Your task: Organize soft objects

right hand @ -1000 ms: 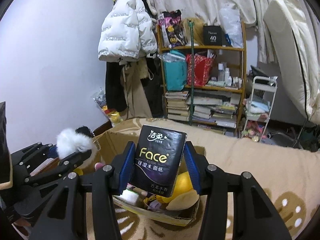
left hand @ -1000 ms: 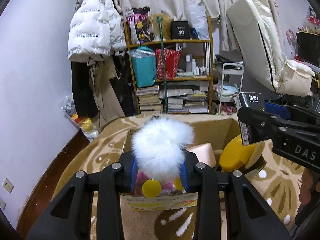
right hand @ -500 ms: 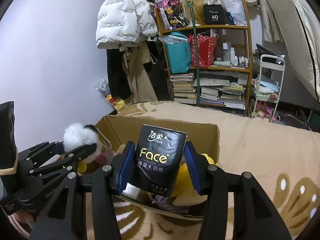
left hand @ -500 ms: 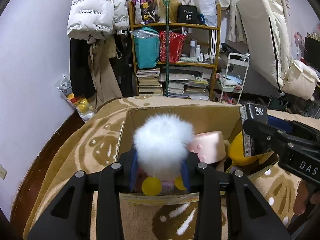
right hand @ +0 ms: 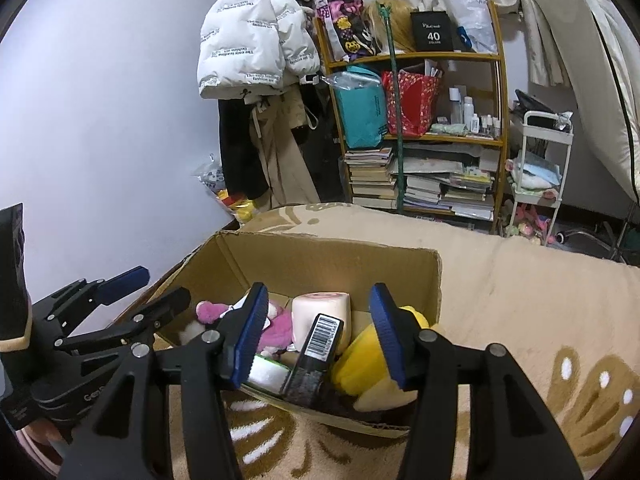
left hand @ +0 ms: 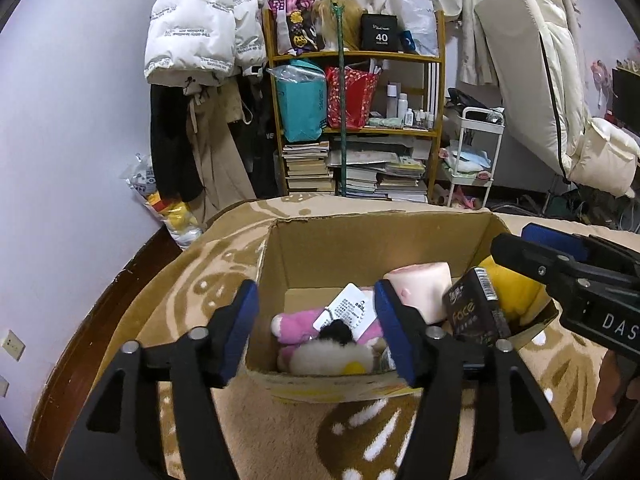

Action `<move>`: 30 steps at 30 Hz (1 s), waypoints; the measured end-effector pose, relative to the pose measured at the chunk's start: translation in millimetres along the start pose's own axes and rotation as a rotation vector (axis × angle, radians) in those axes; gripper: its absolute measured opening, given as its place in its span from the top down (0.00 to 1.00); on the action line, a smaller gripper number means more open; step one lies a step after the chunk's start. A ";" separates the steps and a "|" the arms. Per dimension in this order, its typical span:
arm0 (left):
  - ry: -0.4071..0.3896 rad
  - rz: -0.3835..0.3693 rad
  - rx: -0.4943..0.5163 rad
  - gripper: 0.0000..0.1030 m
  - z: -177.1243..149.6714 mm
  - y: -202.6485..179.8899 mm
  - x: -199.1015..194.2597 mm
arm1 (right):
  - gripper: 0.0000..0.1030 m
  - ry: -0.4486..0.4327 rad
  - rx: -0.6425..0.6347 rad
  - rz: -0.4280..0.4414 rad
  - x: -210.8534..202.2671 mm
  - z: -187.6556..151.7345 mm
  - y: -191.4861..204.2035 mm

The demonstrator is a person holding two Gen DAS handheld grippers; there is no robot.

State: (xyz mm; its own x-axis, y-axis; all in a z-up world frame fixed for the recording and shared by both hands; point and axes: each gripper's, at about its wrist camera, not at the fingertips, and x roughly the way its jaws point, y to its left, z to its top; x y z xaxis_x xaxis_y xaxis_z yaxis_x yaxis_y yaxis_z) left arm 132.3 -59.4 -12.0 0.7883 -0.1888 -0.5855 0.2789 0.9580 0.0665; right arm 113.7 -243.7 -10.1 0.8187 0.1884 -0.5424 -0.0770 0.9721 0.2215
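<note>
Left wrist view: the left gripper (left hand: 316,330) is opening over the box (left hand: 360,240), nothing between its jaws, and the white plush (left hand: 320,358) lies inside. The right gripper (right hand: 316,338) is opening too; the tissue pack (right hand: 318,354) stands loose in the box.

Home bedroom: bookshelf (left hand: 356,120), hung jacket (left hand: 200,28).

cardboard box (left hand: 360,240) top stands open; toys and tissue pack (right hand: 320,348) crowd its floor
</note>
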 end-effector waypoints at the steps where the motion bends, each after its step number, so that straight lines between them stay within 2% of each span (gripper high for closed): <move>1: -0.009 0.003 -0.003 0.30 -1.5 0.7 -3.7 | 0.39 -0.006 0.002 -0.003 -2.2 0.1 0.3; 5: -0.033 0.006 -0.013 0.19 -5.1 3.1 -17.6 | 0.37 -0.023 0.011 -0.012 -12.2 -0.4 1.6; 8: -0.042 0.010 -0.028 0.15 -5.2 6.0 -27.0 | 0.27 -0.044 0.011 -0.024 -23.1 -0.2 3.4; 10: -0.050 0.013 -0.041 0.11 -5.8 9.0 -35.1 | 0.24 -0.059 0.011 -0.033 -31.3 0.4 5.1; 14: -0.068 0.023 -0.052 0.08 -6.8 12.3 -50.4 | 0.13 -0.083 0.003 -0.049 -47.7 0.6 7.3; 17: -0.078 0.031 -0.058 0.05 -8.9 14.8 -63.1 | 0.11 -0.089 0.002 -0.058 -59.5 0.3 7.4; 21: -0.093 0.031 -0.074 0.05 -12.6 17.5 -79.5 | 0.00 -0.103 -0.002 -0.077 -74.9 -1.8 8.6; 30: -0.097 0.046 -0.052 0.04 -23.2 16.5 -108.1 | 0.00 -0.143 -0.036 -0.113 -108.0 -6.9 13.6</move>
State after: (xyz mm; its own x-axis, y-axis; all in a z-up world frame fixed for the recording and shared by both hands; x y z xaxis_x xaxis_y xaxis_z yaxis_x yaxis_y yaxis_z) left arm 39.0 -18.2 33.6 0.8497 -0.1624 -0.5017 0.2149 0.9755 0.0482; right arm 20.3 -249.9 46.0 0.8958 0.0587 -0.4405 0.0015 0.9908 0.1350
